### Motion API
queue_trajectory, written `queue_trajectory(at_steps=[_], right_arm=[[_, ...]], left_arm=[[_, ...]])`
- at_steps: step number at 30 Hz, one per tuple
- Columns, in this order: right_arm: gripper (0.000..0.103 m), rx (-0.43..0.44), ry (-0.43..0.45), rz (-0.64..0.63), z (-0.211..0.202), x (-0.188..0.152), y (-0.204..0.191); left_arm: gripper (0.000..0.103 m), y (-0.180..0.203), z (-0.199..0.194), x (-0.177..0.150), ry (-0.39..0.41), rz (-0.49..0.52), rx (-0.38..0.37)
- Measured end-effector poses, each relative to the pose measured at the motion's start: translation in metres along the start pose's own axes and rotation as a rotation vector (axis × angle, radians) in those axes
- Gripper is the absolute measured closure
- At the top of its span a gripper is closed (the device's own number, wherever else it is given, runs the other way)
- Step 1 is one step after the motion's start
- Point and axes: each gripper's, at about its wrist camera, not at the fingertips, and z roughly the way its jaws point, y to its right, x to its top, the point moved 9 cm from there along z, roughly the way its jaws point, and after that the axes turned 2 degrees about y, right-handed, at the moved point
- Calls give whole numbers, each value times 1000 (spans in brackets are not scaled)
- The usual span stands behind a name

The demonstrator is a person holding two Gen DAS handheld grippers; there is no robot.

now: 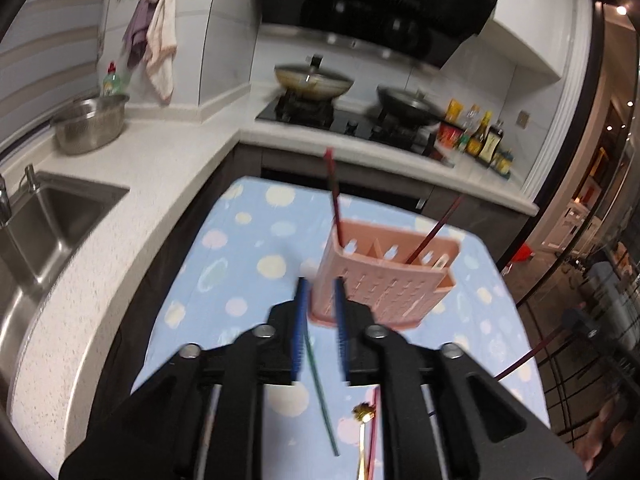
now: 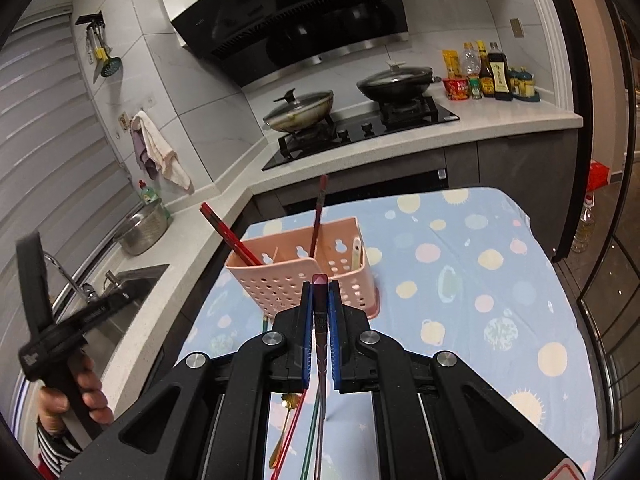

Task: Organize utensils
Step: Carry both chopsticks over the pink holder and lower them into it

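Note:
A pink slotted utensil holder [image 1: 384, 280] [image 2: 296, 276] stands on the blue dotted tablecloth [image 1: 248, 264]. Two dark red chopsticks lean in it, one at the left [image 1: 334, 196] [image 2: 232, 236] and one further right [image 1: 434, 232] [image 2: 318, 216]. My left gripper [image 1: 320, 286] is open just in front of the holder's near left corner, with nothing between its fingers. My right gripper [image 2: 320, 284] is shut on a maroon chopstick [image 2: 320, 280] whose pink tip points at the holder. A green chopstick [image 1: 320, 392] [image 2: 310, 432], a gold spoon [image 1: 362, 412] [image 2: 286, 420] and a red chopstick [image 1: 374, 432] lie on the cloth.
A steel sink [image 1: 52, 224] and a steel bowl [image 1: 90, 124] sit on the white counter to the left. Two lidded pans [image 2: 300, 108] [image 2: 394, 80] stand on the stove behind, with sauce bottles [image 2: 496, 72] to its right. A person's hand [image 2: 86, 396] holds the left tool.

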Motion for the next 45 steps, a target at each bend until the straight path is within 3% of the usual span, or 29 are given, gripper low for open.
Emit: queue_trajectory(at_steps=[2, 3, 14, 22, 34, 37, 45], right_arm=[[96, -11, -1, 5, 3, 1, 4], [96, -15, 0, 6, 4, 3, 6], [96, -33, -10, 9, 36, 22, 15], [96, -33, -21, 34, 63, 33, 24], [96, -28, -32, 60, 82, 37, 31], [96, -26, -34, 63, 83, 37, 31], [96, -26, -37, 61, 83, 35, 29]], left_arm=[[62, -6, 14, -13, -30, -1, 15], [60, -9, 23, -19, -49, -1, 28], [60, -11, 115, -63, -206, -19, -25], [61, -16, 174, -78, -276, -8, -13], [78, -18, 205, -80, -274, 19, -12], [93, -18, 206, -79, -273, 12, -22], [96, -22, 202, -77, -272, -12, -28]])
